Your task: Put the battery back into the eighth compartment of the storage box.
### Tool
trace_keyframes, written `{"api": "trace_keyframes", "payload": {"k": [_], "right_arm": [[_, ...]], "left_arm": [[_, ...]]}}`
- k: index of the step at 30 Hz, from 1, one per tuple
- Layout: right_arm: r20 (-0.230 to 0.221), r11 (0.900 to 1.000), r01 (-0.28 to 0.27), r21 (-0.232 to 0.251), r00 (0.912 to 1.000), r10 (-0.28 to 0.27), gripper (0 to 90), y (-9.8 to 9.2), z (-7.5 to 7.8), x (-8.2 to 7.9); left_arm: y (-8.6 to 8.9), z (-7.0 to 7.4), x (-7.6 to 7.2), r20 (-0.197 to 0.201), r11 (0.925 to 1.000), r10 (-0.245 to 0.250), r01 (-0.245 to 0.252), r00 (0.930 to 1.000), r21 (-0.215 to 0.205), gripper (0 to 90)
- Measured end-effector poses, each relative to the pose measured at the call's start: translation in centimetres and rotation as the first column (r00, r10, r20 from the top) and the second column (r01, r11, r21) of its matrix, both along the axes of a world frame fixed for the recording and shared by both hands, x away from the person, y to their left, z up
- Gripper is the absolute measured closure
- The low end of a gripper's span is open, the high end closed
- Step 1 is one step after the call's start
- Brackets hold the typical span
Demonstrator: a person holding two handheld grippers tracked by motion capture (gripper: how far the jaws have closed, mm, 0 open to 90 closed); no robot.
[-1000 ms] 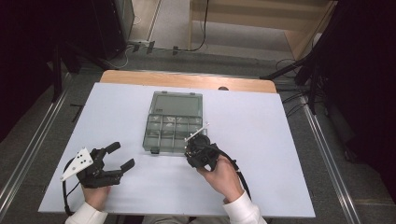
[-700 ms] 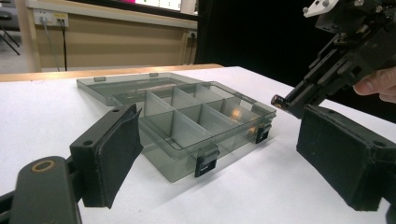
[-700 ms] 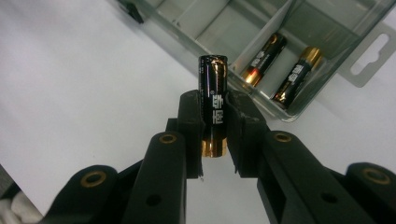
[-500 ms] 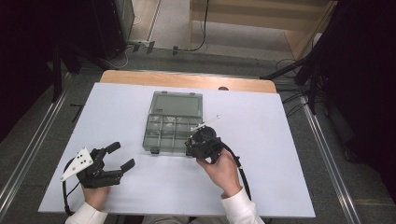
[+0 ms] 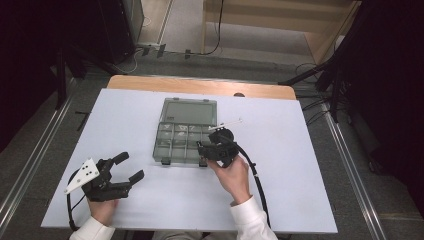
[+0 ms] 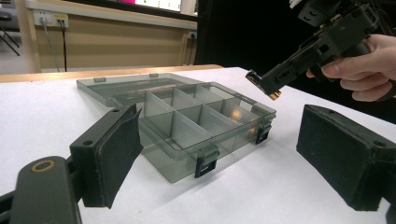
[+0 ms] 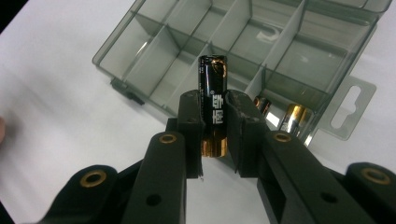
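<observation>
High view: right gripper (image 5: 206, 148) hovered at the organizer box's (image 5: 186, 131) 4 o'clock corner. Left gripper view: left gripper (image 6: 219, 156) idled, jaws apart. Right gripper view: jaws clamped the battery (image 7: 213, 106), above the dividers; best lowered squarely into one compartment

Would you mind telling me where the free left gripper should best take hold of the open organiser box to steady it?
I'd grip the near front wall of the organiser box between its two black latches, coming from the person's side: that thin upright edge faces the open left gripper.
</observation>
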State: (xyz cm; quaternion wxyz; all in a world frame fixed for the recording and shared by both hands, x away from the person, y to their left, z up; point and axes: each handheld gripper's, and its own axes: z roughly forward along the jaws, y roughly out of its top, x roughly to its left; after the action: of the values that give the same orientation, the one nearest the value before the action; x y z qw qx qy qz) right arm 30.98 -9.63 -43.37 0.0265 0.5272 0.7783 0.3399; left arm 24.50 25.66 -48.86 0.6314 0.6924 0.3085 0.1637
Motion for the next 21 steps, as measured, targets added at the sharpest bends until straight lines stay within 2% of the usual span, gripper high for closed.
{"api": "trace_keyframes", "payload": {"k": [14,21], "right_arm": [[0.007,0.996,0.063,0.065,0.9979,-0.064,78.2,-0.7,-0.1,0.8],[-0.012,0.992,0.091,0.093,0.9958,-0.091,78.2,-0.7,-0.4,1.2]], "left_arm": [[0.0,0.0,0.0,0.000,1.0000,-0.002,0.002,1.0000,0.000,13.2],[0.0,0.0,0.0,0.000,1.0000,-0.001,0.001,1.0000,-0.002,13.2]]}}
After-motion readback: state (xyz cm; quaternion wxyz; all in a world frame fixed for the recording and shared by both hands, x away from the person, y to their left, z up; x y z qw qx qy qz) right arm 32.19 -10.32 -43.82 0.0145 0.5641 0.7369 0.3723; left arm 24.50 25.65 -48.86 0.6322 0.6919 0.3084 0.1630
